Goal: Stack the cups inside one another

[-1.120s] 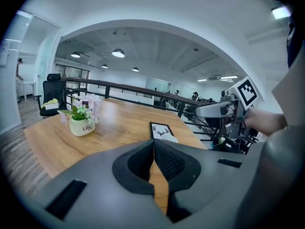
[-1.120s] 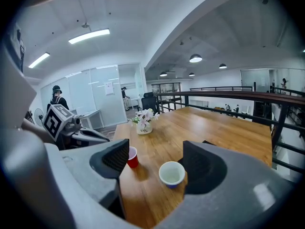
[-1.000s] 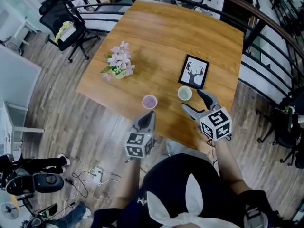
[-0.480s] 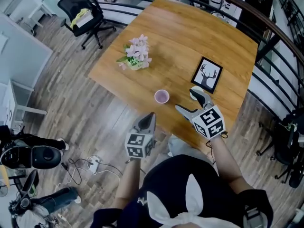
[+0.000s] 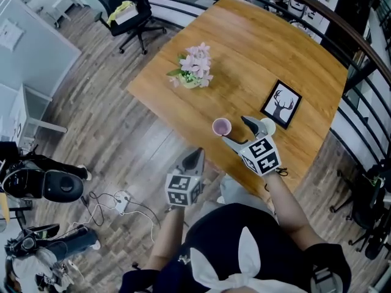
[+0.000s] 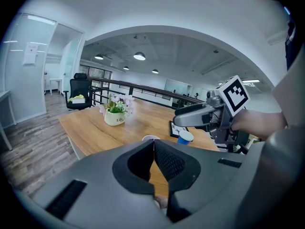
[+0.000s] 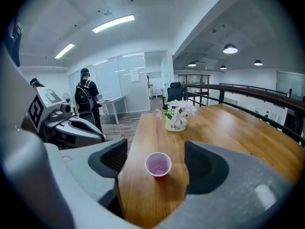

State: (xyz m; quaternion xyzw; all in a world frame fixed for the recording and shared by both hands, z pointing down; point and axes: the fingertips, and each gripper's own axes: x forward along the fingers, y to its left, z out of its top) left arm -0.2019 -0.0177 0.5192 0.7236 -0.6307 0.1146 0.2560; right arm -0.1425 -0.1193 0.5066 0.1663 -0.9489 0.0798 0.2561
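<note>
A red cup [image 5: 222, 127] with a pale inside stands near the wooden table's [image 5: 256, 60] front edge. A blue cup [image 5: 267, 126] stands to its right, by a picture frame [image 5: 281, 104]. My right gripper [image 5: 237, 132] hovers between the two cups, aimed at the red one. Its jaws are opening, and in the right gripper view the red cup [image 7: 158, 165] sits ahead in the gap, untouched by the fingers [image 7: 114, 159]. My left gripper [image 5: 194, 157] hangs off the table's front edge with jaws shut and empty; past them show the red cup's rim [image 6: 151, 138] and the blue cup [image 6: 185, 137].
A white pot of pink flowers [image 5: 195, 72] stands toward the table's left side. A black railing [image 5: 342, 23] runs behind the table, an office chair [image 5: 131, 11] stands at the far left, and cables [image 5: 122, 200] lie on the floor. A person with a backpack [image 7: 88, 99] stands far off.
My right gripper has swung left, away from the blue cup and toward the red cup. The left gripper has shifted slightly along the table's front edge.
</note>
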